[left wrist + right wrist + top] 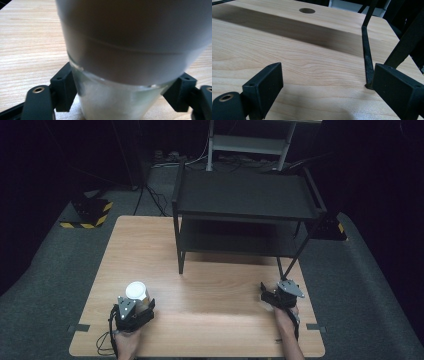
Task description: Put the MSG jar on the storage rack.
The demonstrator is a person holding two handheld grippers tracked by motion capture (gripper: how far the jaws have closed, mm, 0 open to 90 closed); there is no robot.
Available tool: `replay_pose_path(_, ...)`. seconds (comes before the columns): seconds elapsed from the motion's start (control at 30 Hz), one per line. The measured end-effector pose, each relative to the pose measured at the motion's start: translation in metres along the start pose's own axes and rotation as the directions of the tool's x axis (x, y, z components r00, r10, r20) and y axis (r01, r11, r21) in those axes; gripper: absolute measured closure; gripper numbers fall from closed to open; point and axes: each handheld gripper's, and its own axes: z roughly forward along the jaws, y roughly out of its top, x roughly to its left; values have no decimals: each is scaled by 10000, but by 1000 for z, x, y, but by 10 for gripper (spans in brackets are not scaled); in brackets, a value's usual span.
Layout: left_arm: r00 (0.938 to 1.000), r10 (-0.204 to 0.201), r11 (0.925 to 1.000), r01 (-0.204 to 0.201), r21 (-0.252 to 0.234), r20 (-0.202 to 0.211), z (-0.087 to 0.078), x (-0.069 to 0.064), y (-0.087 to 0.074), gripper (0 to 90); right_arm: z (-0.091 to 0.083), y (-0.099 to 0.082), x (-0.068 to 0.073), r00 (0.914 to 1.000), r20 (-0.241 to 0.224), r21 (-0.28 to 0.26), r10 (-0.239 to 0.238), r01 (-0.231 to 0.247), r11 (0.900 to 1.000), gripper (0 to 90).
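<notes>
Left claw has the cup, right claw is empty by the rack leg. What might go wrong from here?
1. The left claw grips the cup low near its base, so the cup may tip when lifted.
2. The right claw is open beside the black rack's front leg; moving forward may knock the rack.

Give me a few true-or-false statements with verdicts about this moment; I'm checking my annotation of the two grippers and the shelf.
1. The left gripper has its jaws around a white cup. True.
2. The right gripper holds a cup too. False: its jaws stand apart with just bare wooden table between them.
3. The black two-tier shelf rack stands on the far half of the table. True.
4. The cup sits on the rack's top shelf. False: it is near the table's front left corner, between the left gripper's jaws.
5. A rack leg stands close to the right gripper. True.
</notes>
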Motion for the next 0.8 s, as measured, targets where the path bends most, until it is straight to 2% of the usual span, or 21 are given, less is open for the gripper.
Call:
replay_pose_path(0.07,10000,-41,10000,41,-13,-46,0,0,1,291,0,0,0,10000,-6,-9,22,-22,10000,97)
replay_pose_path(0.23,9999,107,9999,-108,-11,-103,0,-1,1,301,0,0,-1,10000,-18,-15,31,-31,10000,97)
replay_pose_path(0.37,9982,522,9986,-525,-101,-282,-1,-6,0,311,0,0,-1,10000,-18,-19,44,-45,10000,98)
replay_pose_path(0.53,9997,216,9998,-216,-30,-103,-1,1,3,315,0,0,-1,10000,-24,3,51,-51,10000,98)
replay_pose_path(0.8,9991,424,9991,-424,5,77,0,0,8,317,0,0,-2,9999,-55,-10,96,-96,10000,98)
